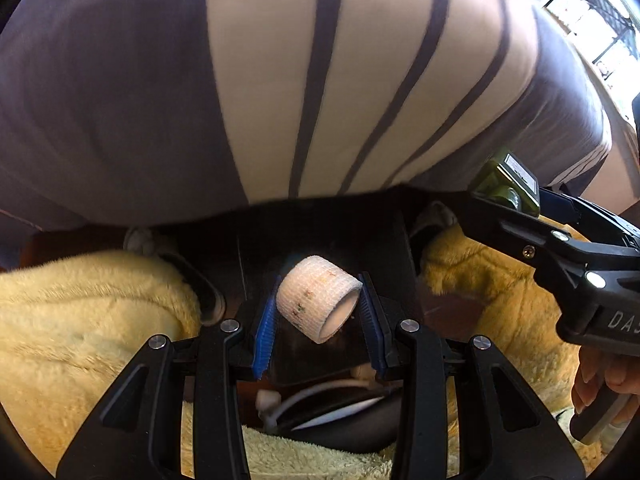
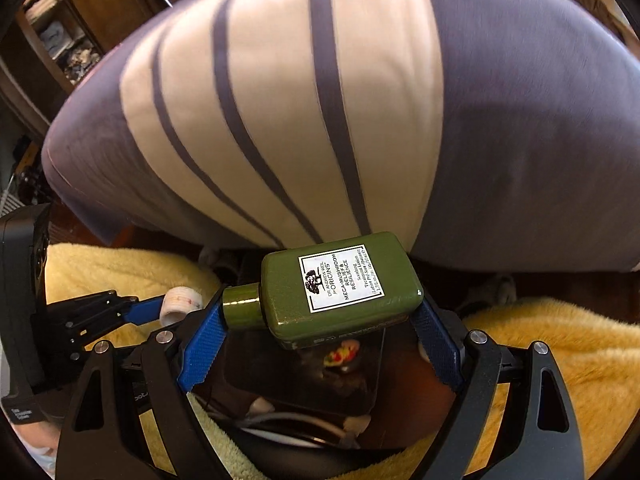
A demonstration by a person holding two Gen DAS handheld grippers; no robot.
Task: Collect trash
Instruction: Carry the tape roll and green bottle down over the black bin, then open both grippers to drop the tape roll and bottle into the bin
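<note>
My left gripper (image 1: 319, 304) is shut on a white bandage tape roll (image 1: 316, 298), held crosswise between the blue pads. It also shows at the left of the right wrist view (image 2: 178, 304). My right gripper (image 2: 320, 320) is shut on a green lotion bottle (image 2: 340, 288) with a white label and a green cap pointing left. The bottle (image 1: 510, 184) and the right gripper also show at the right of the left wrist view. Both grippers are held close over the person's lap.
The person's grey and white striped shirt (image 1: 280, 80) fills the upper half of both views. Yellow fleece trousers (image 2: 560, 360) lie on both sides. A black case with white cables (image 2: 300, 412) sits below the grippers. A dark wooden shelf (image 2: 60, 40) stands at the far left.
</note>
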